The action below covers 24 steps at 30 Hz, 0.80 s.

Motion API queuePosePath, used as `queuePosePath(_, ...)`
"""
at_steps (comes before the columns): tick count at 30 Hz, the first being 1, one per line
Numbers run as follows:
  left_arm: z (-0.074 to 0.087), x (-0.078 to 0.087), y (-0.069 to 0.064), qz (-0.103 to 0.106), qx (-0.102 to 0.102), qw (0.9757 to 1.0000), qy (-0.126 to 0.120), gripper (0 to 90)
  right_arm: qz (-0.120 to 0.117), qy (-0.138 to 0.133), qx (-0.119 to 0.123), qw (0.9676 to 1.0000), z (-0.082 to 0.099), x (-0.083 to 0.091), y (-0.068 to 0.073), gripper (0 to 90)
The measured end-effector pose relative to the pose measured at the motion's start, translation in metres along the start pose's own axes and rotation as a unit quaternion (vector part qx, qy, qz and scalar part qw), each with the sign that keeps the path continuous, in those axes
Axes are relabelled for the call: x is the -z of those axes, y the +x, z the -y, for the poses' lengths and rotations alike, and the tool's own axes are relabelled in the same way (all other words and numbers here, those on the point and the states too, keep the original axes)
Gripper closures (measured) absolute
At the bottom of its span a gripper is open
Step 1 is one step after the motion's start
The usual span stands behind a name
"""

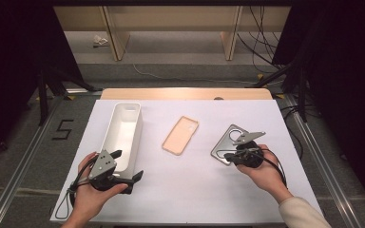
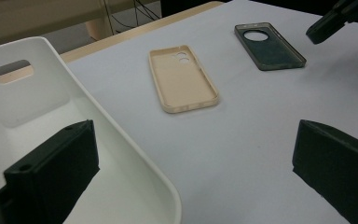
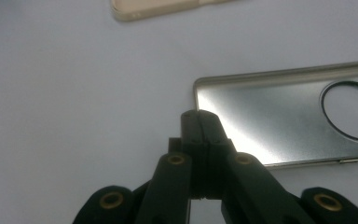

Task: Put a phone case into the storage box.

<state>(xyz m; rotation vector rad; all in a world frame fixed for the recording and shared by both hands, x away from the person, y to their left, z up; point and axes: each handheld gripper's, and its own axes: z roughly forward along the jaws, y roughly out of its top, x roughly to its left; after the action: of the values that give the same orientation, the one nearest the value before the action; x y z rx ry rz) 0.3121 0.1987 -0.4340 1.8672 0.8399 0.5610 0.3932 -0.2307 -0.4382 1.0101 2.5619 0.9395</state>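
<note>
Grey case: a dark grey phone case (image 1: 228,142) with a large round camera hole lies flat and hollow side up on the right part of the desk (image 1: 195,190), well apart from the white bin.
Right claw: the right claw (image 3: 199,122) has its jaws pressed together with nothing between them; the tips sit at the near corner of the grey case, by its rim. Whether they touch the rim, I cannot tell.
Right hand: the right hand (image 1: 261,168) holds that claw from the near right side, a light sleeve (image 1: 299,213) showing at the wrist.
Left claw: the left claw (image 2: 191,172) stands wide open and holds nothing; one jaw hangs over the bin's inside, the other over bare desk.
Left hand: the left hand (image 1: 92,192) holds its claw at the near left, just beside the near end of the bin.
Beige case: a beige phone case (image 1: 180,135) lies hollow side up in the middle of the desk, between the bin and the grey case, touching neither.
White bin: a long white plastic bin (image 1: 123,135) with a handle slot in its far wall stands on the left part of the desk.
</note>
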Motion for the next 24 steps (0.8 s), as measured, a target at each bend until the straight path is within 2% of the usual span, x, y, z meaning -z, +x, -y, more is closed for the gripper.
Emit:
queuePosePath(2,0.0,0.0,0.0,0.001,0.0,1.0,-0.001,0.0,0.006,0.03,-0.007,0.9995,-0.003,-0.012,-0.007,90.0)
queuePosePath(4,0.0,0.0,0.0,0.001,0.0,1.0,-0.001,0.0,0.007,0.036,-0.009,0.9993,-0.003,-0.014,-0.009,90.0)
queuePosePath(5,0.0,0.0,0.0,0.002,0.0,1.0,0.0,0.0,0.009,0.051,-0.013,0.9986,-0.005,-0.02,-0.013,90.0)
queuePosePath(7,0.0,0.0,0.0,0.002,0.0,1.0,0.0,0.0,0.011,0.054,-0.012,0.9984,-0.005,-0.022,-0.014,90.0)
queuePosePath(9,0.0,0.0,0.0,0.002,0.0,1.0,-0.001,0.0,0.013,0.072,-0.02,0.9971,-0.005,-0.028,-0.017,90.0)
queuePosePath(14,0.0,0.0,0.0,0.003,0.0,1.0,0.001,0.0,0.012,0.095,-0.022,0.9951,-0.001,-0.032,-0.019,90.0)
queuePosePath(24,0.0,0.0,0.0,0.004,0.0,1.0,-0.001,0.0,0.016,0.12,-0.019,0.9925,-0.001,-0.03,-0.02,90.0)
